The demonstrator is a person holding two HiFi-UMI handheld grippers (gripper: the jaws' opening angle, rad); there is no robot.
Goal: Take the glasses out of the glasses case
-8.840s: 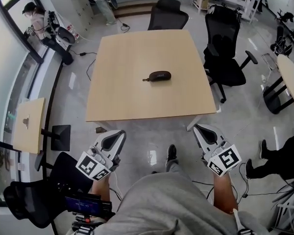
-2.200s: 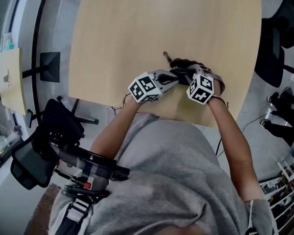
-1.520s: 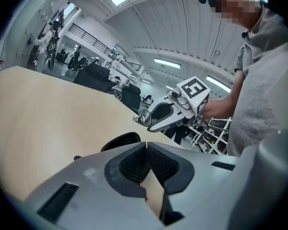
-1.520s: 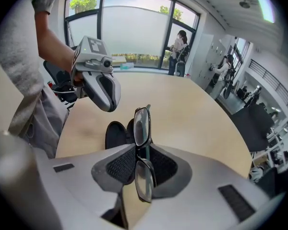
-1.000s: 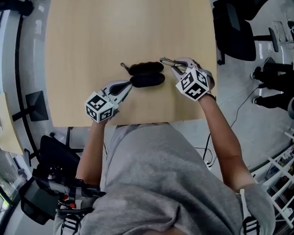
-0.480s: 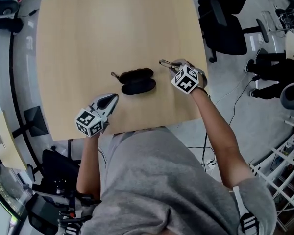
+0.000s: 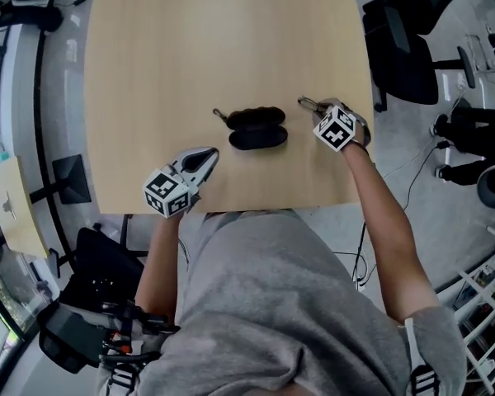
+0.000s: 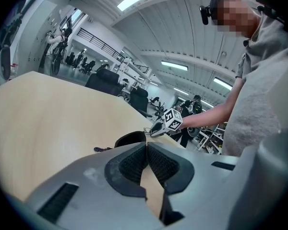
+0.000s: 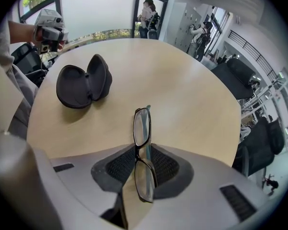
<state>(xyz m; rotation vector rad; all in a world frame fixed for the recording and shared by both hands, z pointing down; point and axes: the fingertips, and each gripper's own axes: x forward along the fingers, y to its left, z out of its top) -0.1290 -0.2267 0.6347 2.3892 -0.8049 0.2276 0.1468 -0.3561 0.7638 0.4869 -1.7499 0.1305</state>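
Observation:
The dark glasses case lies open on the wooden table, both shells up; it also shows as the case and the case. My right gripper is right of the case, shut on the black-framed glasses. In the right gripper view the glasses stand on edge between the pads of the right gripper, just above the tabletop. My left gripper hangs near the table's front edge, left of the case and apart from it. In its own view the left gripper is shut on nothing.
The table's front edge runs just behind both grippers. A black office chair stands off the table's right side. Bare tabletop lies beyond the glasses and to the right of the case.
The right gripper has carried the glasses down toward the tabletop and further right of the case. The left gripper has drawn back from the case toward the table's front edge.

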